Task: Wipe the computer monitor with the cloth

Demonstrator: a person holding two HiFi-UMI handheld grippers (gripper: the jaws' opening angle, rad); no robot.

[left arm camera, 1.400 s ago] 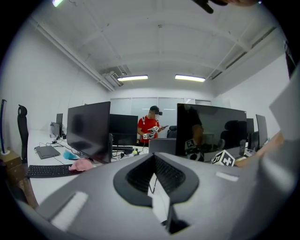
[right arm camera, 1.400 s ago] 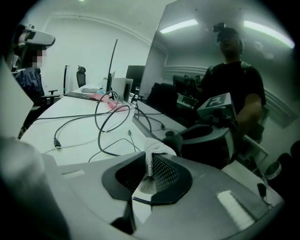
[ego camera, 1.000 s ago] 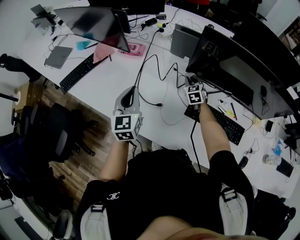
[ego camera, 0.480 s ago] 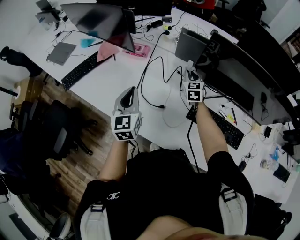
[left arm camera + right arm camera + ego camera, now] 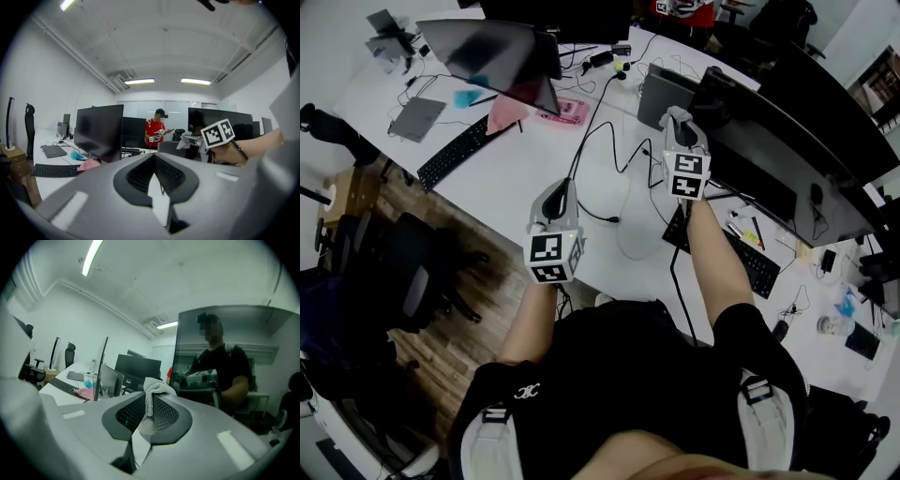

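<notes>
1. Pinches the grey cloth in the right gripper, jaws closed on the fabric, upper centre of the head view.
2. Aims it at the dark monitor, close by at the frame's upper right; contact not discernible.
3. Holds the left gripper mid-frame above the white desk, jaws together, nothing between.

The cloth has its lower end buried between the jaws in the right gripper view. From the head view it cannot be told apart from the pale right gripper. The computer monitor runs off that gripper view's right edge. Small items beside the keyboard are too tiny to name.
</notes>
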